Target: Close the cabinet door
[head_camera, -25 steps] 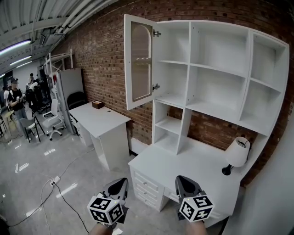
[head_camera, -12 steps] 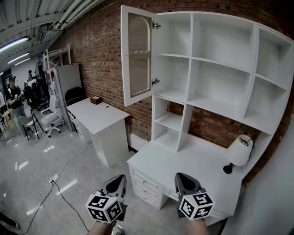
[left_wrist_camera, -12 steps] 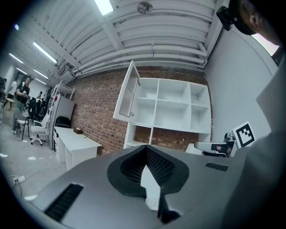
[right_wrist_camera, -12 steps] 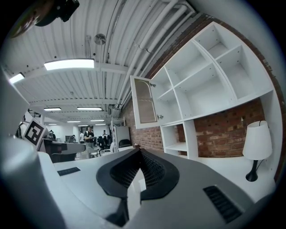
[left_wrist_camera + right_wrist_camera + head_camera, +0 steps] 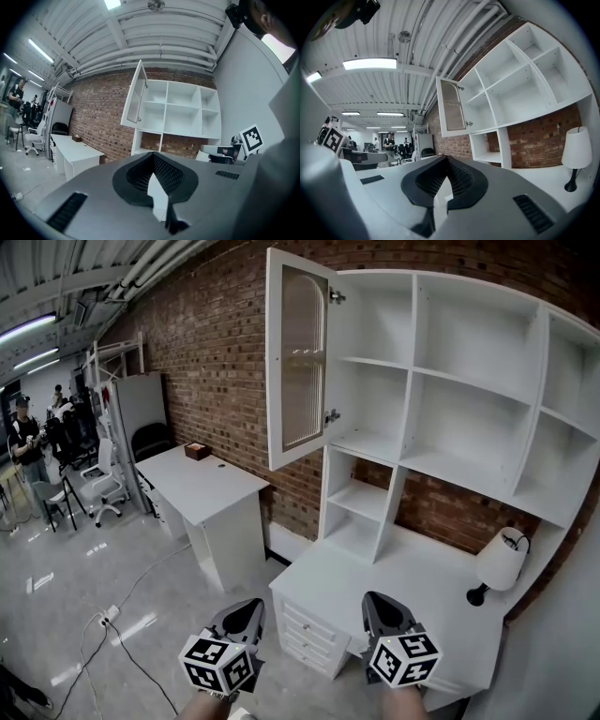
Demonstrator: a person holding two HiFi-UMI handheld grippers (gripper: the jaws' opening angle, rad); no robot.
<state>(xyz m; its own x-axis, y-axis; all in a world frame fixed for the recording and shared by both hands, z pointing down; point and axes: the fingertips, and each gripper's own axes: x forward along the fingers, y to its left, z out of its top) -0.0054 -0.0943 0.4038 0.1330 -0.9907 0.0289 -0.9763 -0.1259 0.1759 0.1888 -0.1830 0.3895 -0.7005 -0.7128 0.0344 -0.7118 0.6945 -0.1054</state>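
Note:
The white cabinet door (image 5: 298, 362) with an arched glass panel stands swung open to the left of the white shelf unit (image 5: 450, 381), hinged at its right edge. The door (image 5: 135, 96) also shows in the left gripper view and, as the same door (image 5: 452, 107), in the right gripper view. My left gripper (image 5: 247, 610) and right gripper (image 5: 377, 604) are low in the head view, side by side, well below and short of the door. Both point level toward the desk. In each gripper view the left gripper (image 5: 154, 176) and right gripper (image 5: 442, 183) are shut with nothing held.
A white desk (image 5: 412, 582) with drawers stands under the shelves, with a white lamp (image 5: 502, 562) on its right end. A second white desk (image 5: 202, 482) with a brown box (image 5: 198, 452) is at the left. A cable (image 5: 103, 617) lies on the floor. Chairs and people are far left.
The shelf unit and open door have shifted right and grown larger in the head view as I came closer. Both grippers stay shut at the bottom of the view.

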